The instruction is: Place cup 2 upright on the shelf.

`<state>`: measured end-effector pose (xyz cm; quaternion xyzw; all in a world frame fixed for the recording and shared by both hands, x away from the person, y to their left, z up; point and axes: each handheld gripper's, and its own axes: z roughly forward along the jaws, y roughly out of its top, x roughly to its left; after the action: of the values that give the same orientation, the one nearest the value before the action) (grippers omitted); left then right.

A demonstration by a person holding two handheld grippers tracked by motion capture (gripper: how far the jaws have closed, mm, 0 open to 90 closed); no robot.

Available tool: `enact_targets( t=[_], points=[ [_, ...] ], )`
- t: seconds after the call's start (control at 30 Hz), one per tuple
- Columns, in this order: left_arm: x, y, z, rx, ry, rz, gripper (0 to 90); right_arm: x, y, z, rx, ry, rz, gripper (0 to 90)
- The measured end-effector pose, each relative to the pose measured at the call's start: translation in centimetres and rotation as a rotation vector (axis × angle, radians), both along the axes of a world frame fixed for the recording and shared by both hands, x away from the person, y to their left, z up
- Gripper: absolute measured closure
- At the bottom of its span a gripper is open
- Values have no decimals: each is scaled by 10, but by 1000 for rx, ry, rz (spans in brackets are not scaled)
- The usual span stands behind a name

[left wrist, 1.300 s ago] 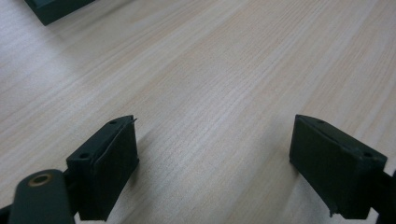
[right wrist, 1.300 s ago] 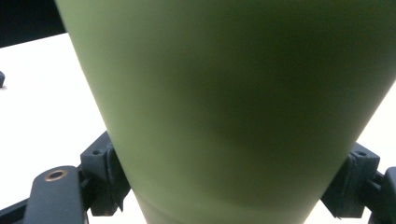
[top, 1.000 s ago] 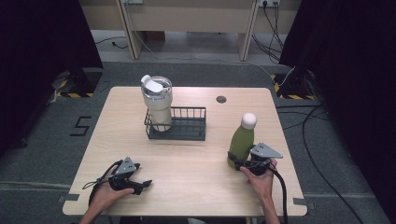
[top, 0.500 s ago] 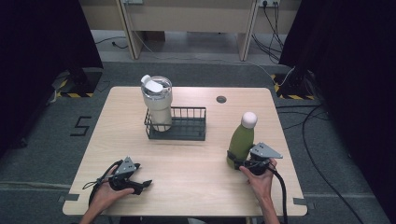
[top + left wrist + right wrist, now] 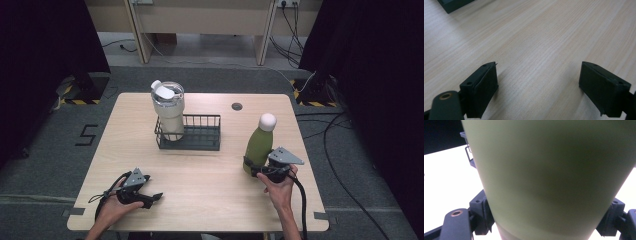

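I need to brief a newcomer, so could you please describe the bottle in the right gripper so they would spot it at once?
On the wooden table, look right of the black wire basket. The green bottle stands upright there, its lower body clamped by the right gripper. Its green body and round white cap distinguish it from the pale tumbler in the basket.

In the right gripper view the green bottle [image 5: 549,177] runs past the top and bottom edges, its cap and base cut off, and it hides most of the wire basket [image 5: 470,155].
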<state>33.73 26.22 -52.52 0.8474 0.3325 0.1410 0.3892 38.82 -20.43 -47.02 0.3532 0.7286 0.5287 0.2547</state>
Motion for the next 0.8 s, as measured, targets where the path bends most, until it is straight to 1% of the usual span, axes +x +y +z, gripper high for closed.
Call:
enact_targets(
  t=[0.13,0.2,0.23,0.33,0.43,0.5,0.8],
  points=[
    [0,0,0,0,0,0,145,2,2,7,-11,-9,0,210],
    [0,0,0,0,0,0,145,3,4,11,-14,-4,1,209],
    [0,0,0,0,0,0,145,4,5,12,-8,-11,5,210],
    [0,0,0,0,0,0,145,5,8,17,-18,-15,9,210],
    [0,0,0,0,0,0,145,9,12,21,-9,-13,15,210],
    [0,0,0,0,0,0,145,11,15,23,-15,-10,16,210],
    [0,0,0,1,-1,1,146,21,25,36,-13,-24,26,210]
  ],
)
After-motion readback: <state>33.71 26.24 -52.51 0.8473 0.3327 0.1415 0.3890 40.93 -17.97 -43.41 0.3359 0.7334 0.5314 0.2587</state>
